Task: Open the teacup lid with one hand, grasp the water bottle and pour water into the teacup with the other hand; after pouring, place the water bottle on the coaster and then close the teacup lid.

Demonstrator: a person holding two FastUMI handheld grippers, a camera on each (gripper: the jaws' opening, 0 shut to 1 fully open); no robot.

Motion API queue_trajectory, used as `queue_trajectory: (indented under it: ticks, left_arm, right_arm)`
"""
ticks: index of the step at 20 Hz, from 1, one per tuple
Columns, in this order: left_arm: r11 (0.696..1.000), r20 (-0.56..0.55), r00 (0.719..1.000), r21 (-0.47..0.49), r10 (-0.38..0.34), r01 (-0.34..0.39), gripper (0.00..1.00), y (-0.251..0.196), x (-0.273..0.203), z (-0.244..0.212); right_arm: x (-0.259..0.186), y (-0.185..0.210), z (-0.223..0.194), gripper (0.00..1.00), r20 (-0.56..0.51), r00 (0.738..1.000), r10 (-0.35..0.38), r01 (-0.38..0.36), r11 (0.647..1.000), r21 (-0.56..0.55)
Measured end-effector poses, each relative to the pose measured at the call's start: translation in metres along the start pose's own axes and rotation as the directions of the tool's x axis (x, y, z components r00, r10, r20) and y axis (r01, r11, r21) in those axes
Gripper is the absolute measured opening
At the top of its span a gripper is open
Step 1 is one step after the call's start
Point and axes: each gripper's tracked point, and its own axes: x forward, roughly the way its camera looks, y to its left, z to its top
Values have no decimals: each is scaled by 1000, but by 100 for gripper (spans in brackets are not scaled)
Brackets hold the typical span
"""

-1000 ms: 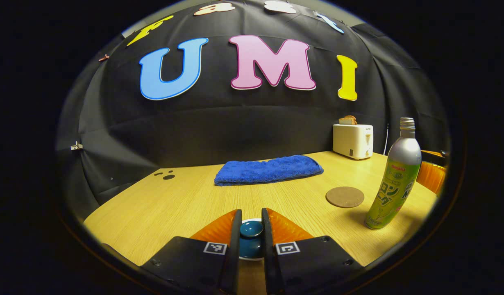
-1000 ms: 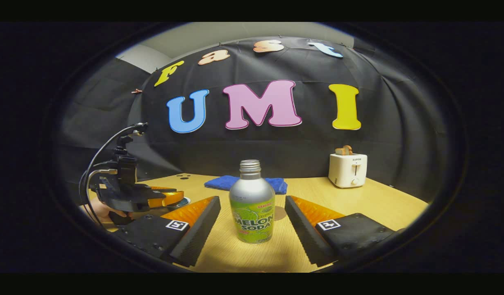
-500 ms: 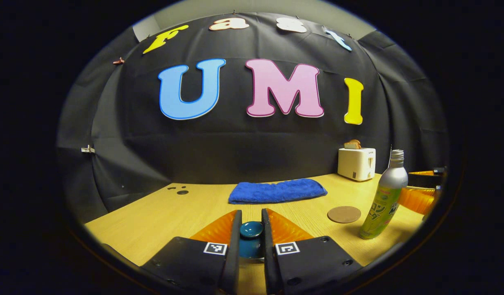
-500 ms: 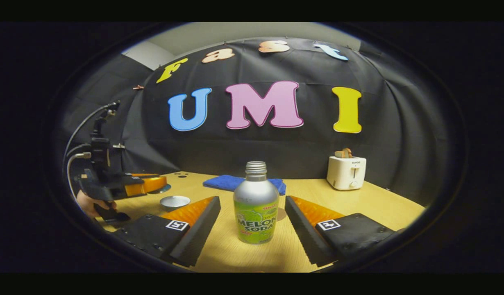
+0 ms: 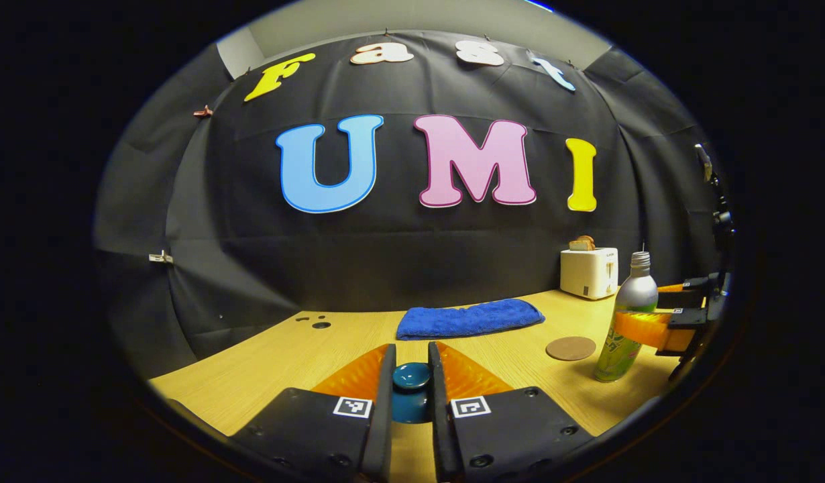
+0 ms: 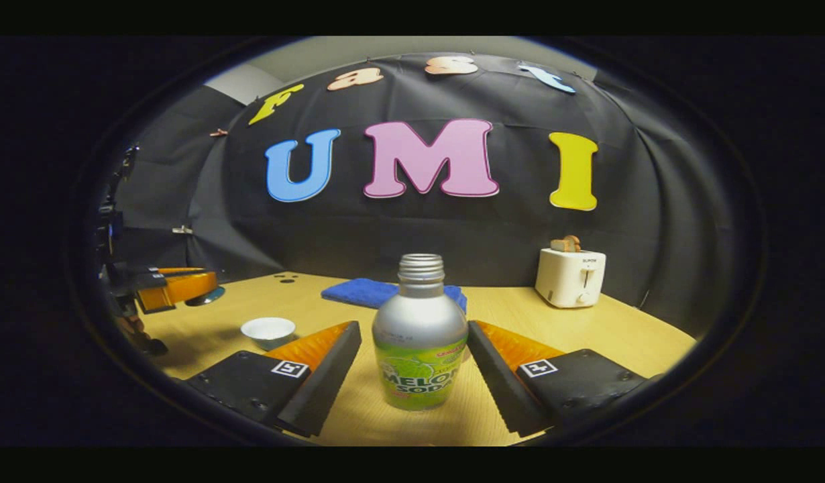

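Water bottle [image 6: 420, 335] is standing upright between the right gripper [image 6: 412, 365]'s wide-open jaws, untouched; left gripper [image 5: 411, 382] is clamping the lifted lid [image 5: 411, 377].

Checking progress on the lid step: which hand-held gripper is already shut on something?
The left hand-held gripper: its fingers clamp the teal teacup lid. The right hand-held gripper stands open around the water bottle, with gaps on both sides.

table [image 6: 587, 335] open right | water bottle [image 6: 420, 339] blocks centre | towel [image 6: 365, 293] behind
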Motion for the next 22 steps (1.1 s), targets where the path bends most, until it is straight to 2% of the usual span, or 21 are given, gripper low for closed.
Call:
queue_trajectory:
  ticks: [2,8,10,12,13,14,17,19,20,22]
  left_arm:
    - [1000,-10,1000,-13,-3,2,29,4,0,-6]
    - [999,-24,1000,-40,-7,6,29,13,-3,-15]
    - [999,-23,1000,-45,-10,9,29,16,-4,-16]
    - [999,-23,1000,-51,-11,10,30,18,-5,-17]
    - [998,-22,1000,-55,-13,12,30,19,-5,-19]
    - [998,-22,1000,-59,-14,13,30,20,-6,-19]
    - [998,-25,1000,-61,-12,10,30,27,-8,-24]
    - [998,-32,999,-66,-5,2,29,34,-10,-28]
    - [998,-37,999,-69,1,-4,29,38,-10,-30]
    - [997,-41,999,-75,8,-11,29,45,-12,-34]
  right_arm:
    - [7,-3,-6,100,-23,1000,-15,15,1000,8]
    - [24,-6,-14,97,-66,997,-36,38,999,38]
    - [25,-3,-14,84,-67,997,-41,43,999,32]
    - [26,-1,-15,86,-69,997,-32,34,999,21]
    - [27,1,-15,83,-75,997,-27,28,1000,13]
    - [28,8,-16,83,-84,996,3,-3,1000,6]
    - [29,12,-10,80,-105,994,2,-14,993,-119]
    - [33,15,-1,79,-107,994,0,-25,974,-226]
    - [36,18,6,76,-104,995,1,-30,961,-276]
    - [43,21,15,77,-108,994,3,-46,914,-402]
